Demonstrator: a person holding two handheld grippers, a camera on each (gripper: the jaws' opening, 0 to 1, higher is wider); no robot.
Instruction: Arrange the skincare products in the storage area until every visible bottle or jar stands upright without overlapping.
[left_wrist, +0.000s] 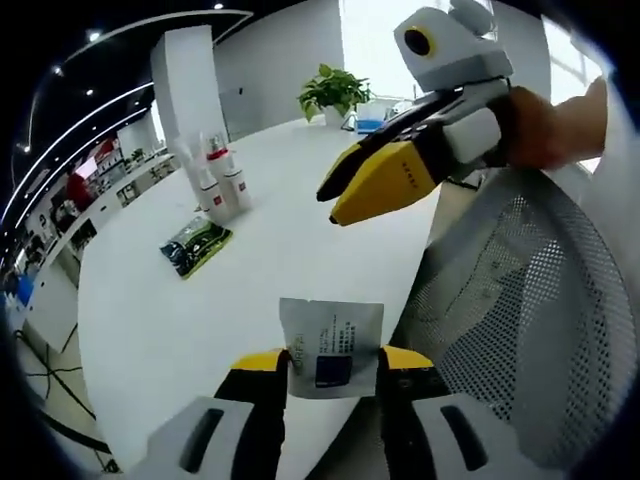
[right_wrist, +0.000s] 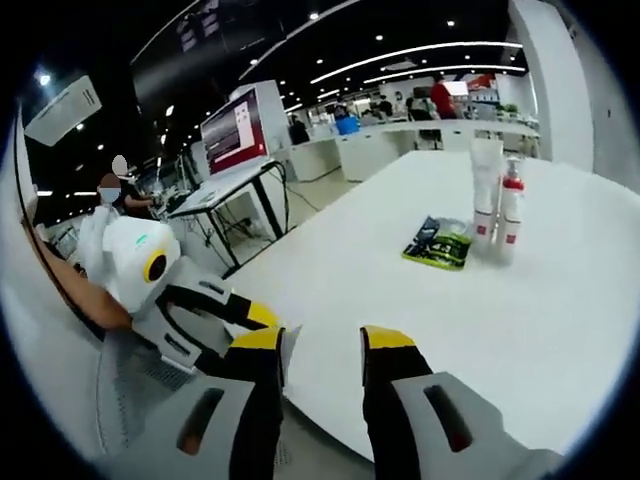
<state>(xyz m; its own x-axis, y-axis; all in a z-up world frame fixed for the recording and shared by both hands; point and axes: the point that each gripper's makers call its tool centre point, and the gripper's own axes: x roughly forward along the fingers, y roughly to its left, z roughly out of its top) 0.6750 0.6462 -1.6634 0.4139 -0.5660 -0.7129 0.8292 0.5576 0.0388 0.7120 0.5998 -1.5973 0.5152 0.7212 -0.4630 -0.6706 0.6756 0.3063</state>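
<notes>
My left gripper (left_wrist: 333, 362) is shut on a white sachet (left_wrist: 330, 345) with a dark printed label, held just above the near edge of the white table (left_wrist: 200, 330). My right gripper (right_wrist: 322, 342) stands open with nothing between its fingers; in the left gripper view it (left_wrist: 331, 205) hovers over the table from the upper right. Far across the table a white tube (right_wrist: 485, 195) and a red-collared pump bottle (right_wrist: 511, 215) stand upright side by side, the same pair (left_wrist: 222, 182) showing in the left gripper view. A green packet (right_wrist: 440, 243) lies flat beside them.
A grey mesh chair (left_wrist: 520, 300) sits right at the table's near edge. A potted plant (left_wrist: 335, 92) stands at the far end. Desks, screens and people fill the room behind the table (right_wrist: 330, 140).
</notes>
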